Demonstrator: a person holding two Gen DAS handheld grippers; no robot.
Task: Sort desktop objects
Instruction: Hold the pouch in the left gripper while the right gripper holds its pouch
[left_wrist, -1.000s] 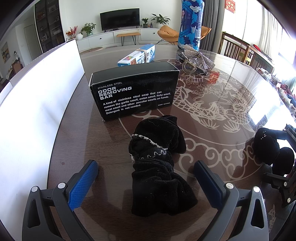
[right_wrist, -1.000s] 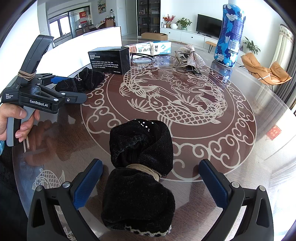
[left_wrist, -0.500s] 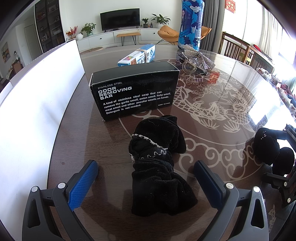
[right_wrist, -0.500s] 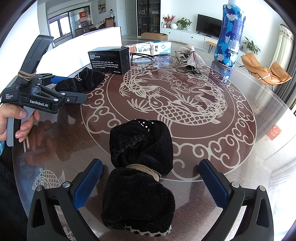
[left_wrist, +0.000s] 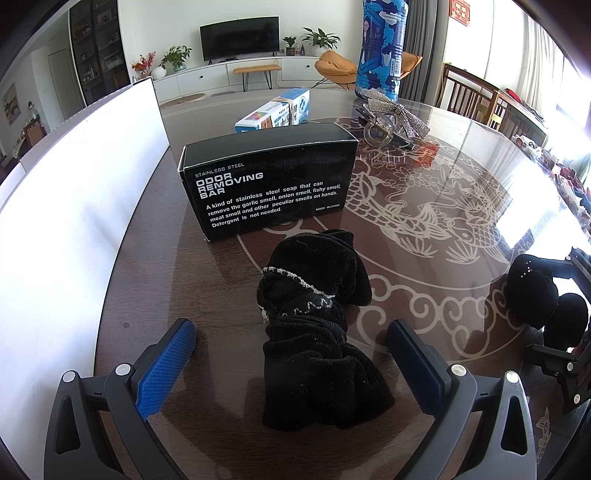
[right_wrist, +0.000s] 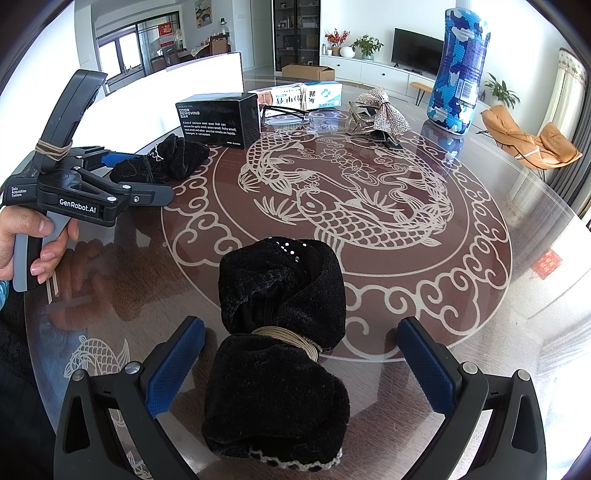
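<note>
Black velvet lay between the fingers of each tool. The left gripper (left_wrist: 291, 363) stood wide, its blue pads well clear of the crumpled black cloth (left_wrist: 314, 325) that lay between them on the glass-topped table (left_wrist: 424, 258), touching neither pad. That cloth carried a thin pale trim across its middle and reached forward beyond the fingertips. Just ahead of it stood the black box (left_wrist: 269, 181) marked as an odour removing bar, and farther ahead a blue and white carton (left_wrist: 275, 110) lay flat. Forward and to the right of the left gripper sat a glittering bow clip (left_wrist: 397, 118), with the tall blue patterned cylinder (left_wrist: 382, 44) behind it.

The right gripper (right_wrist: 301, 369) was likewise spread wide, astride a second black velvet bundle (right_wrist: 280, 332) cinched at its waist by a tan elastic band (right_wrist: 291, 338); neither pad touched it. Its near end had a pale edging, and the far end a few small studs. Well ahead and to the left of this gripper, a hand (right_wrist: 26, 243) held the left tool's grip. A pair of dark-framed glasses (right_wrist: 284, 112) lay far ahead beside the black box.
</note>
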